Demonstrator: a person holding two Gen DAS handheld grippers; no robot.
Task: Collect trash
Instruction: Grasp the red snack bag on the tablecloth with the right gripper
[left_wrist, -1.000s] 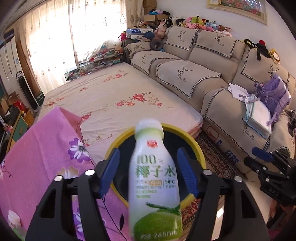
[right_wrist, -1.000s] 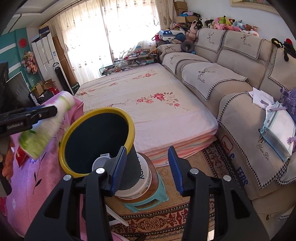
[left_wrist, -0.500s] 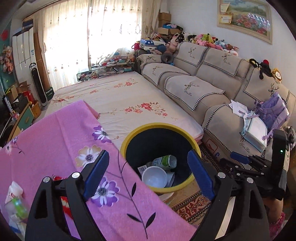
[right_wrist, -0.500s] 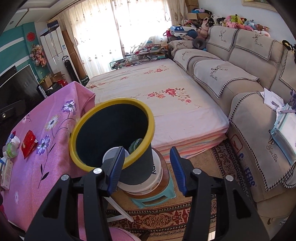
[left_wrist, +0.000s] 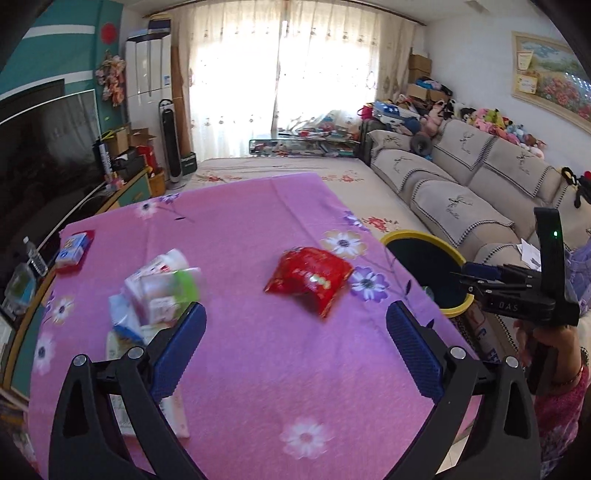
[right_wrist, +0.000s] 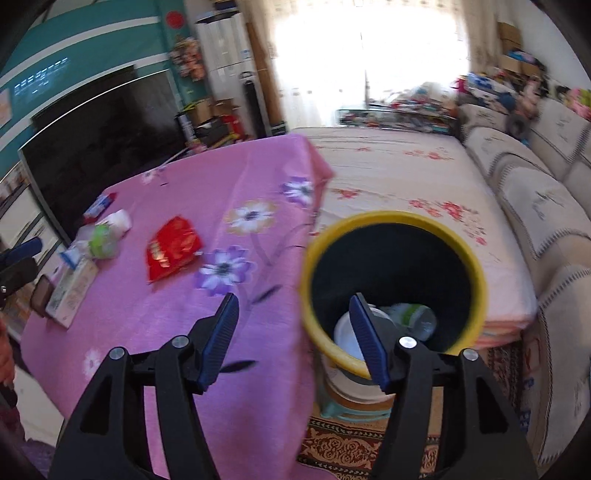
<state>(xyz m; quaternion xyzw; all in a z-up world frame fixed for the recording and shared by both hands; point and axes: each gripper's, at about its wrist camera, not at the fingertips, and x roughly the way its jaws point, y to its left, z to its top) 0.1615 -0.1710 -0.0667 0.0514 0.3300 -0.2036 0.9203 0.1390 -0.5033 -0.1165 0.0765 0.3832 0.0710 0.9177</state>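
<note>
Left hand-held gripper (left_wrist: 295, 343) gapes over seemingly red snack bag (left_wrist: 308, 278).

Left claw (left_wrist: 295, 334) let go of coconut-water bottle (right_wrist: 415, 319); bottle dropped into yellow-rimmed bin (right_wrist: 391, 218), beside white bowl (right_wrist: 347, 334). Left claw, spread wide, swung from bin to bench (left_wrist: 258, 369), red snack bag (left_wrist: 308, 282) at 12 o'clock. Right claw (right_wrist: 293, 341) turned toward bench.

Table draped in pink floral cloth (left_wrist: 258, 369); red snack bag (left_wrist: 308, 278), bottles and cartons (left_wrist: 159, 291) are laid on it.
</note>
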